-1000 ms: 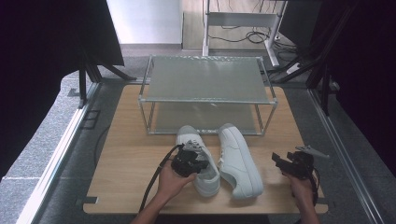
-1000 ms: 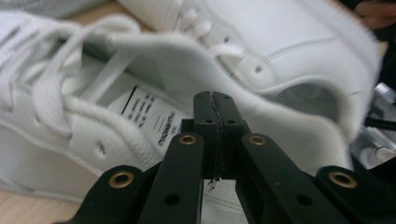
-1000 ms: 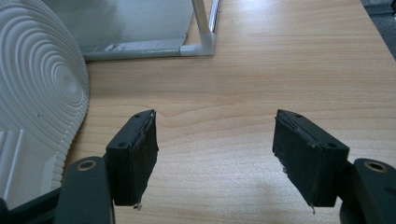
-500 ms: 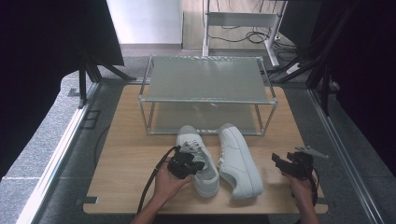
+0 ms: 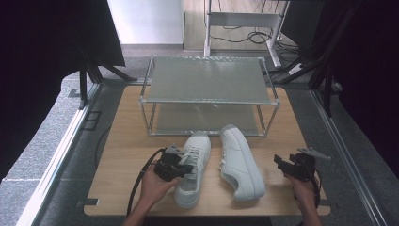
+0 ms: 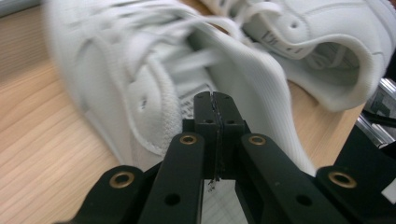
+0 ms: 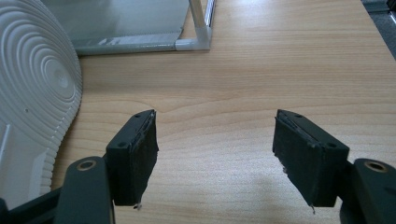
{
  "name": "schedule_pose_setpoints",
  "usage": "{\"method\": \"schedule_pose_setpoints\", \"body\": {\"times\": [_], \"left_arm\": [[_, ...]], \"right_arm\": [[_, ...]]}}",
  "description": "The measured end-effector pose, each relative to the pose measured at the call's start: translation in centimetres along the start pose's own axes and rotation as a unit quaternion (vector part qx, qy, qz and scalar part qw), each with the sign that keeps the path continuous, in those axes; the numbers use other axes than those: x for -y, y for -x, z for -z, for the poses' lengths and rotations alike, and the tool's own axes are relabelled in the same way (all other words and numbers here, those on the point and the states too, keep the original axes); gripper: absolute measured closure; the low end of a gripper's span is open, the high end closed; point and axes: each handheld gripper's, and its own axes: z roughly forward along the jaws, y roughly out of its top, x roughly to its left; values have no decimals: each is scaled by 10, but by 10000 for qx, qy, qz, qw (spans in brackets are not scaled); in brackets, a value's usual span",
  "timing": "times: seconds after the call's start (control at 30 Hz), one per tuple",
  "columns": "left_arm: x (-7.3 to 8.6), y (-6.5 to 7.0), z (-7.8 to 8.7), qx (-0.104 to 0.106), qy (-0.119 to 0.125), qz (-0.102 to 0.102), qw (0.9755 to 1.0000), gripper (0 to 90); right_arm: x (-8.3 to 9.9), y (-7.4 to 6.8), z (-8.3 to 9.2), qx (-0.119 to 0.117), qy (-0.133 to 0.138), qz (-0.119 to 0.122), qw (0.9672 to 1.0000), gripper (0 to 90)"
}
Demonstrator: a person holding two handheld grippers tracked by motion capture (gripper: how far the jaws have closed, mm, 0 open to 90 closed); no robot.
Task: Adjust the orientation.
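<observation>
Two white sneakers lie on the wooden table (image 5: 123,141) in front of a rack. The left sneaker (image 5: 192,167) stands upright, its heel swung toward the person. My left gripper (image 5: 184,168) is over its left side. In the left gripper view its jaws are pressed together, and the gripper (image 6: 215,99) tips sit at the sneaker (image 6: 140,88) opening with nothing visible between them. The right sneaker (image 5: 241,162) lies on its side, its ribbed sole (image 7: 32,93) facing my right gripper (image 7: 215,149). That right gripper (image 5: 281,165) hovers open over bare wood, apart from the sneaker.
A two-level metal rack (image 5: 207,80) with frosted shelves stands at the back half of the table; its corner post (image 7: 201,23) is ahead of the right gripper. Black frames and cables surround the table. A cable (image 5: 139,181) trails from the left gripper.
The left gripper has drawn back toward the person and to the left, and the left sneaker's heel has swung left with it. The right gripper has stayed in place.
</observation>
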Motion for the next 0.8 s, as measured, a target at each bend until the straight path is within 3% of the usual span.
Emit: {"method": "schedule_pose_setpoints", "body": {"times": [0.07, 0.2, 0.3, 0.37, 0.47, 0.53, 0.6, 0.63, 0.73, 0.77, 0.8], "left_arm": [[2, -10, 6, -123, -1, 68, 9999, 896], [3, -19, 10, -108, 22, 150, 9998, 894], [4, -22, 12, 50, 52, 175, 9998, 851], [3, -20, 15, 343, 173, 110, 9992, 832], [2, -19, 18, 361, 262, 81, 9990, 797], [2, -22, 24, 506, 457, 144, 9976, 753], [2, -22, 24, 506, 457, 144, 9976, 729], [2, -24, 28, 640, 582, 160, 9961, 685], [3, -24, 30, 707, 767, 77, 9945, 644], [2, -25, 32, 897, 872, 86, 9921, 515], [2, -24, 35, 915, 936, 70, 9914, 515]], "right_arm": [[0, 1, 0, 27, 21, -15, 10000, 308], [0, 1, 1, 38, 28, -24, 10000, 308], [-1, 2, 1, 33, 41, -28, 10000, 308], [-1, 2, 1, 40, 56, -39, 10000, 308], [-1, 2, 1, 43, 46, -25, 10000, 309], [-1, 2, 1, 36, 54, -28, 10000, 309], [-1, 2, 1, 39, 51, -25, 10000, 309], [-1, 1, 2, 33, 70, -21, 10000, 312], [-2, 0, 2, 28, 97, 2, 9999, 314], [-2, -1, 3, 3, 124, 32, 9999, 316], [-2, -1, 3, 3, 124, 32, 9999, 316]]}}
